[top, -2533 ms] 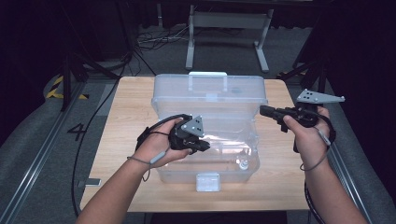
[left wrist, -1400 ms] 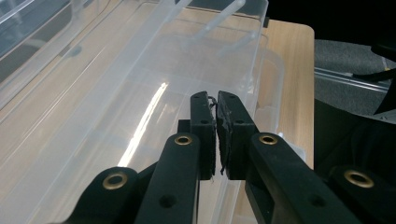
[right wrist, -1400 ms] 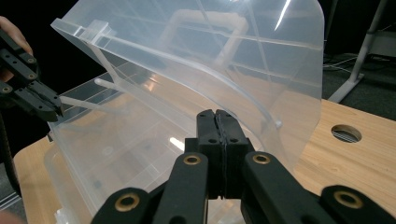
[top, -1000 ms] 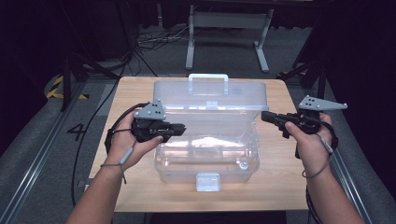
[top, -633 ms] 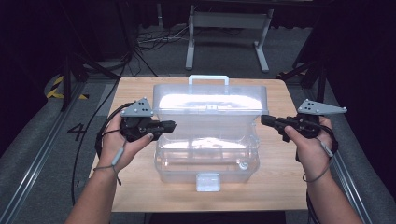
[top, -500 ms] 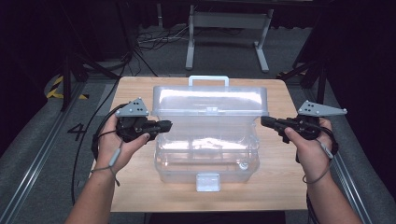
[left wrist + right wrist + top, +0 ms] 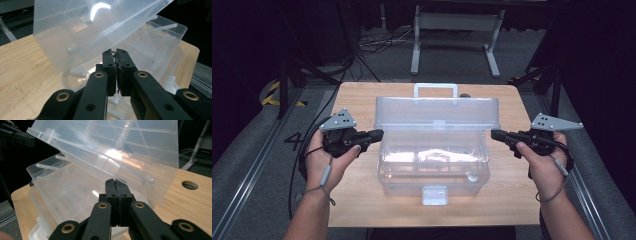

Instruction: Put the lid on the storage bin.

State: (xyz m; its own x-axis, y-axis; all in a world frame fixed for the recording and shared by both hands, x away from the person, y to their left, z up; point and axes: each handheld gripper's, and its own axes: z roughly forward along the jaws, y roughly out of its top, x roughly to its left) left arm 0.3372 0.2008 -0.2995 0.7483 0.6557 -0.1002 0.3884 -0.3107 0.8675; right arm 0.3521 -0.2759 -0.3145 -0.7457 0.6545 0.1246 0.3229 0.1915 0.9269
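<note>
**Clear box open between two closed tongs**

While the wooden counter (image 7: 362,200) carries little else, the clear plastic box (image 7: 434,165) takes up its middle, long axis running left to right, latch tab at the near edge. Its lid (image 7: 437,114) is raised and stands tilted at the back, handle uppermost. The box lies directly between the two tools. The left tongs (image 7: 377,134) point inward at the lid's left end, tips just beside it; I cannot tell whether they touch. The right tongs (image 7: 496,135) point in likewise at the lid's right end, just beside it too. Neither hand looks clearly nearer. In each gripper view the jaws are pressed together with nothing between them, the lid's end wall slanting just ahead. Any coming move, I judge, turns on the lid's two ends, one tool to each. A round hole (image 7: 189,185) in the counter sits beyond the box on the right; nothing stands in the way.
</note>
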